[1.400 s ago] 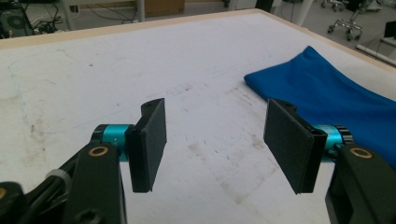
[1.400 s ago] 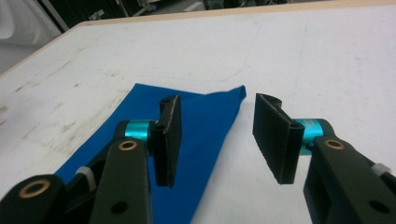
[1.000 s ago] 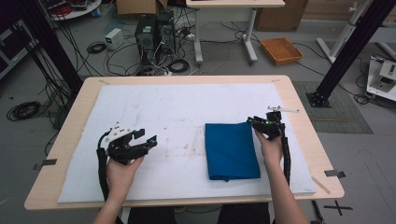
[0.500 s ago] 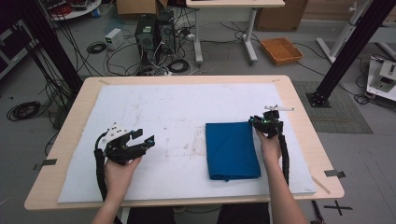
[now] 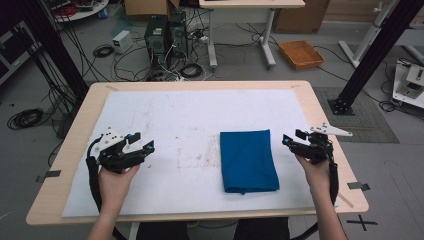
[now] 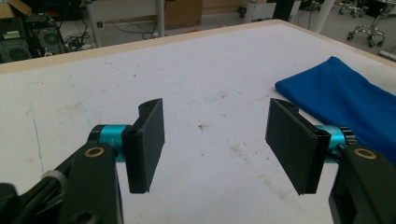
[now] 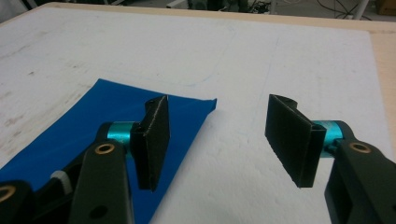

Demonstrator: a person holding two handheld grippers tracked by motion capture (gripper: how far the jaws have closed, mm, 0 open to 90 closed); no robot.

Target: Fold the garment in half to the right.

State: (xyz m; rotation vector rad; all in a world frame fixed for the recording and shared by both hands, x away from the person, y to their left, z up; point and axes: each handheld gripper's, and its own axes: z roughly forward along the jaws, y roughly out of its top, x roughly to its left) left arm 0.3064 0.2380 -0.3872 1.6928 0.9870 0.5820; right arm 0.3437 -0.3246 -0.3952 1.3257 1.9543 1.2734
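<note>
Left tool (image 6: 215,140) jaws apart, empty; right tool (image 7: 217,140) likewise. Folded blue cloth (image 5: 248,160) flat on counter (image 5: 320,120); its near edge partly hidden in right gripper view.

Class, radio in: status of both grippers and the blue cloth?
Left gripper open, empty. Right gripper open, beside folded blue cloth, not touching. Cloth flat on white mat. Nothing between.

A solid blue cloth (image 5: 248,160) is laid on a white mat (image 5: 165,120) smudged with brownish marks. Black jaws with teal collars are seen on both grippers.
</note>
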